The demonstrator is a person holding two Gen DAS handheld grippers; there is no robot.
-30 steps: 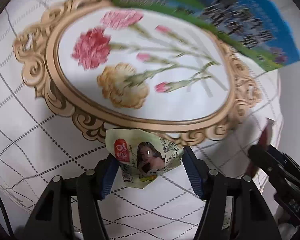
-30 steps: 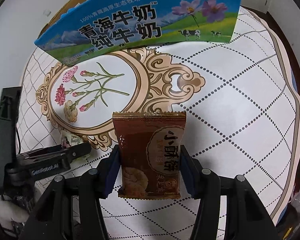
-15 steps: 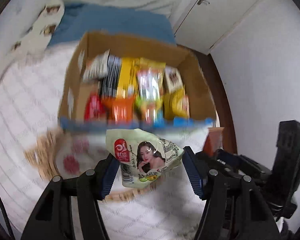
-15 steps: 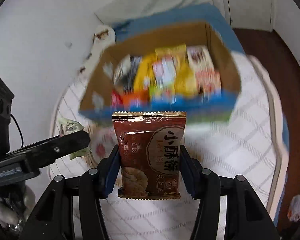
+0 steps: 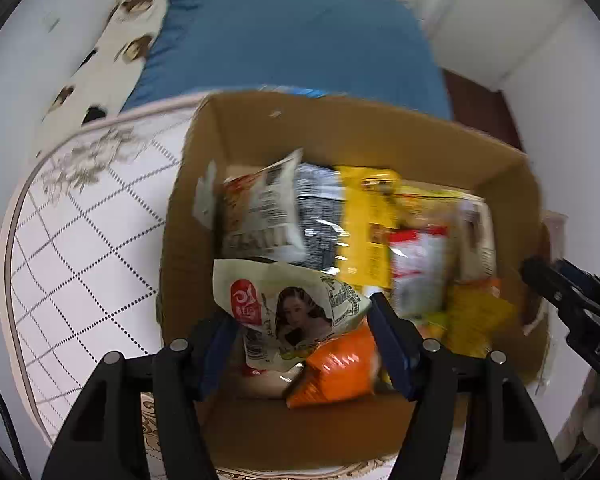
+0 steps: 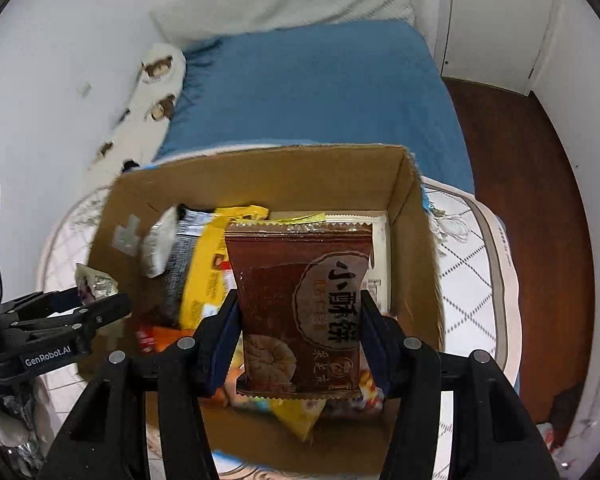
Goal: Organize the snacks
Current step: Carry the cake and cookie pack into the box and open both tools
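Observation:
My left gripper (image 5: 299, 322) points straight down over the near left part of an open cardboard box (image 5: 340, 132). A pale green snack packet (image 5: 284, 304) with a portrait on it sits between its blue pads; the jaws are opening and both pads still touch it. My right gripper (image 6: 300, 316) is shut on a brown biscuit packet (image 6: 300, 292), held upright above the middle of the box (image 6: 260, 176). The left gripper (image 6: 100, 304) also shows at the left of the right wrist view, and the right gripper's fingers (image 5: 560, 288) at the right edge of the left wrist view.
The box holds several packs: a white one (image 5: 260, 212), a yellow one (image 5: 364, 224), an orange one (image 5: 340, 364). It stands on a white grid-patterned cloth (image 5: 80, 240). Behind lie a blue blanket (image 6: 312, 88) and a patterned pillow (image 6: 156, 80); brown floor (image 6: 520, 160) is at the right.
Both grippers have moved with their packets from over the flower-printed cloth to above the open box. The left jaws stand slightly wider.

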